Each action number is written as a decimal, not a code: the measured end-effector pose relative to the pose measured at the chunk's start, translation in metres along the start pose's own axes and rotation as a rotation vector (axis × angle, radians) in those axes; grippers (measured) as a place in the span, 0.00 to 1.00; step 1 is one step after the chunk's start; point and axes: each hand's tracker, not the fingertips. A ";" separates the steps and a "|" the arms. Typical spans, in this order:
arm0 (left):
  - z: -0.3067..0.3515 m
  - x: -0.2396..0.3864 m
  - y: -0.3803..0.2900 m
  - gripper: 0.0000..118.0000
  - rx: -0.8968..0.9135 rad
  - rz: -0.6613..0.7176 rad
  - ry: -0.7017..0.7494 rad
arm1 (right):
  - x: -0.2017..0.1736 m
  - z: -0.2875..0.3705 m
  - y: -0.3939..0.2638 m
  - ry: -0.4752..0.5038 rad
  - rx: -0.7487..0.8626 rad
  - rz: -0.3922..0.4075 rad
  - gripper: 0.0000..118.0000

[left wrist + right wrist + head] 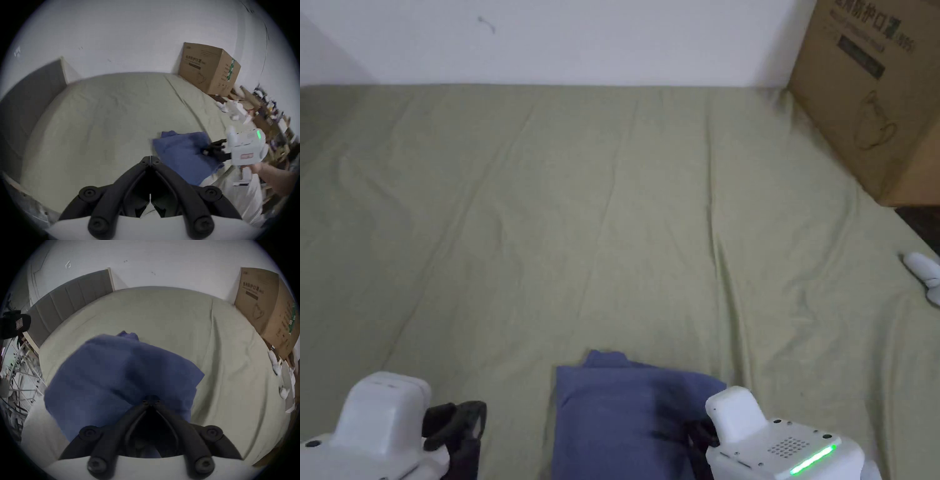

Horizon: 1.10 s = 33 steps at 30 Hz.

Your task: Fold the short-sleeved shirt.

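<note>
Since the blue shirt (619, 419) lies folded at the head view's bottom centre on the bed (612, 206), I judge it soft and light. My right gripper (151, 400) is closed over it; left gripper (150, 160) closed, empty. I'd pinch doubled edges.

1. Head view looks down across the bed (612, 187) toward the wall at 12 o'clock
2. Left gripper view sits low, facing the cardboard box (209, 68) at 1 o'clock
3. Right gripper view hovers close above the blue shirt (113, 378), which all three views share
</note>
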 end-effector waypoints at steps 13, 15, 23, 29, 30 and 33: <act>-0.172 -0.081 -0.016 1.00 -0.336 0.566 -0.723 | 0.001 0.009 0.009 0.006 -0.007 0.013 0.00; -0.184 -0.076 -0.022 1.00 -0.399 0.604 -0.752 | 0.003 0.009 0.008 0.012 -0.004 -0.005 0.00; -0.221 -0.062 -0.018 0.84 -0.466 0.606 -0.896 | 0.006 0.008 0.008 0.030 0.003 -0.013 0.00; -0.227 -0.069 -0.027 0.25 -0.466 0.645 -0.855 | 0.008 0.006 0.007 0.040 0.009 -0.033 0.00; -0.227 -0.069 -0.026 0.25 -0.466 0.645 -0.848 | 0.008 0.006 0.007 0.041 0.010 -0.037 0.00; -0.222 -0.073 -0.022 0.25 -0.457 0.631 -0.840 | 0.006 0.011 0.010 0.045 0.027 -0.038 0.00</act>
